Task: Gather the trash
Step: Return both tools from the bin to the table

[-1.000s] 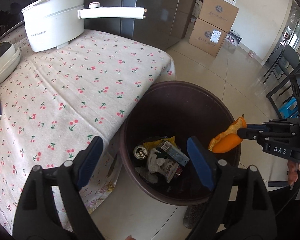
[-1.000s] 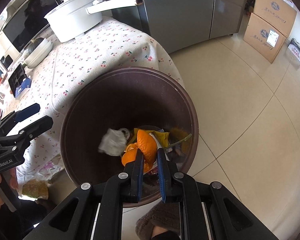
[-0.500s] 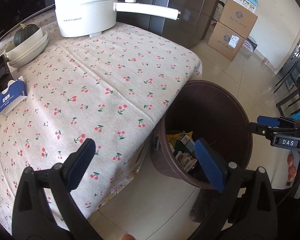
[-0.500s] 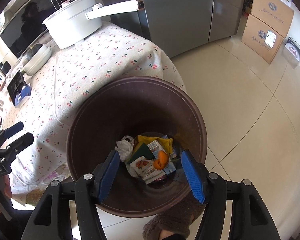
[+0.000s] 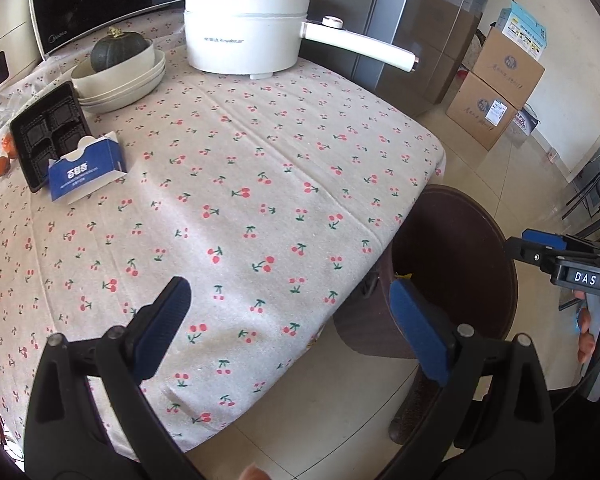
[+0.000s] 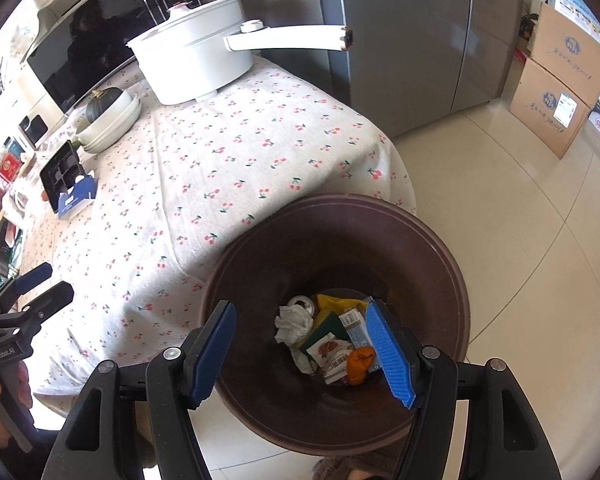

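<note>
A brown trash bin [image 6: 440,264] stands on the floor at the table's corner. In it lie an orange peel [image 6: 359,364], a crumpled white tissue [image 6: 294,322], a can [image 6: 300,303] and small cartons. My right gripper [image 6: 300,310] hovers above the bin, its jaws opening with nothing between them. My left gripper [image 5: 288,292] is open and empty over the near edge of the cherry-print tablecloth [image 5: 260,168], left of the bin [image 5: 480,264]. A blue and white carton [image 5: 86,170] and a black plastic tray [image 5: 48,132] lie at the table's far left.
A white electric pot [image 5: 248,28] with a long handle stands at the back of the table. Beside it are stacked bowls [image 5: 120,76] holding a dark squash. Cardboard boxes [image 5: 496,92] sit on the tiled floor by the wall, and a grey fridge [image 6: 400,20] stands behind the table.
My right gripper opened and the orange peel dropped into the bin. My left gripper swung left from above the bin to over the table.
</note>
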### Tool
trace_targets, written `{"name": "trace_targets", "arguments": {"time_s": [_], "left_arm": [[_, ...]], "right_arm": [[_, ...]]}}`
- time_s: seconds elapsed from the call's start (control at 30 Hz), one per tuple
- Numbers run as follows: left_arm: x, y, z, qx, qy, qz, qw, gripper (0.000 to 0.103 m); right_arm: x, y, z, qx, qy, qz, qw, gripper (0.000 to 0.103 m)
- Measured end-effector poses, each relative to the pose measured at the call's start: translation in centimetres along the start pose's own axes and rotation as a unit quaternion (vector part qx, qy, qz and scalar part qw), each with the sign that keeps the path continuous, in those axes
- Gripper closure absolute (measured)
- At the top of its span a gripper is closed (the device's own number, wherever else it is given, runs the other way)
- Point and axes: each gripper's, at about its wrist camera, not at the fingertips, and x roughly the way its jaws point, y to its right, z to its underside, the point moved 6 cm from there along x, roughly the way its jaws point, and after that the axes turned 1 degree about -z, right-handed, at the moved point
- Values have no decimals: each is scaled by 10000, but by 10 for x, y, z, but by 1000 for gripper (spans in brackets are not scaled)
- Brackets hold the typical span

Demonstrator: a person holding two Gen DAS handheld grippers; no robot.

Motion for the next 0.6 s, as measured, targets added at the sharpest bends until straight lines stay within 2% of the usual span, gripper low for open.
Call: {"name": "trace_targets", "arguments": {"time_s": [0.23, 0.6], "left_arm": [[-24, -59, 1, -454, 127, -273, 9985, 4], [-60, -158, 20, -1157, 184, -780, 9900, 1]], "right_arm": [[4, -54, -18, -259, 81, -218, 9994, 28], [29, -136, -35, -660, -4, -457, 9968, 21]]}}
